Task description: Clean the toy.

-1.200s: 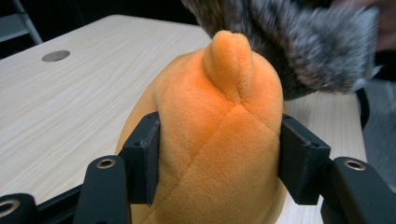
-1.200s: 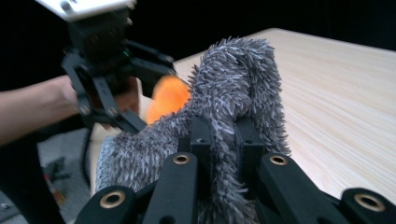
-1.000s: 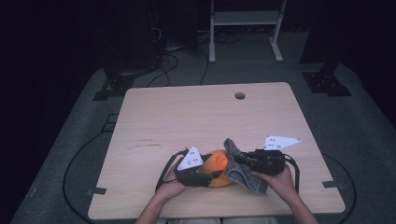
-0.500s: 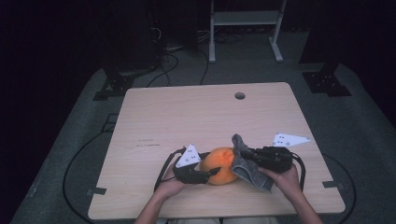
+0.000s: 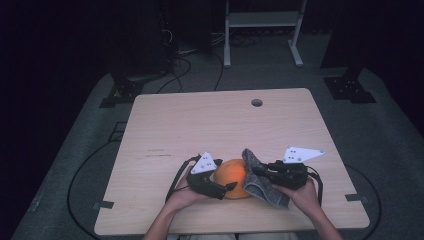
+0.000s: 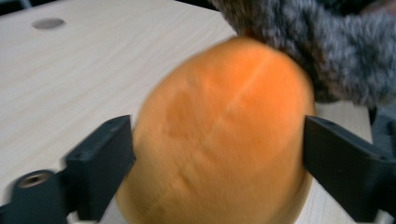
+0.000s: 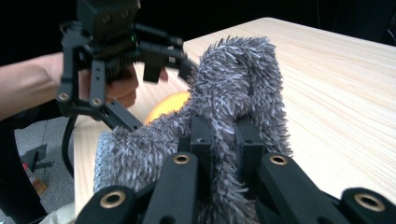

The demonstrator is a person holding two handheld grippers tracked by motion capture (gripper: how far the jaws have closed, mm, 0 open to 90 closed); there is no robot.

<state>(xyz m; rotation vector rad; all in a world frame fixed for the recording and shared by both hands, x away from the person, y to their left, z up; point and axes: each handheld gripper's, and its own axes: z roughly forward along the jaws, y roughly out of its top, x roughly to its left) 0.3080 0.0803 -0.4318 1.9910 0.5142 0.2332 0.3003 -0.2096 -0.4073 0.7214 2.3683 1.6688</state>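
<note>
Left hand: at the near edge of the pale wooden table (image 5: 165,125), it holds the left gripper (image 5: 226,189), which points right toward the ball.
Left gripper jaws: they have just been opening and now stand spread on either side of the round orange soft ball (image 6: 219,135). In the left gripper view the left jaw sits right at the ball's side and the right jaw just beside it; whether either still touches cannot be told through the blur.
Orange ball: it rests on the table near the front edge, between the two grippers (image 5: 234,177).
Right hand: also at the near edge, to the right of the ball, it holds the right gripper (image 7: 223,140), which points left.
Right gripper jaws: pressed together, pinching a fold of the grey shaggy cloth (image 7: 238,93).
Grey cloth: it drapes over the right side of the ball and touches it, with one end trailing down toward the front edge (image 5: 260,182).
Farther back: the rest of the tabletop is bare wood with a small round hole (image 5: 256,102) near its far edge.
Beyond the table: a white metal stand (image 5: 260,30) and black cables (image 5: 195,55) on the dark floor.
</note>
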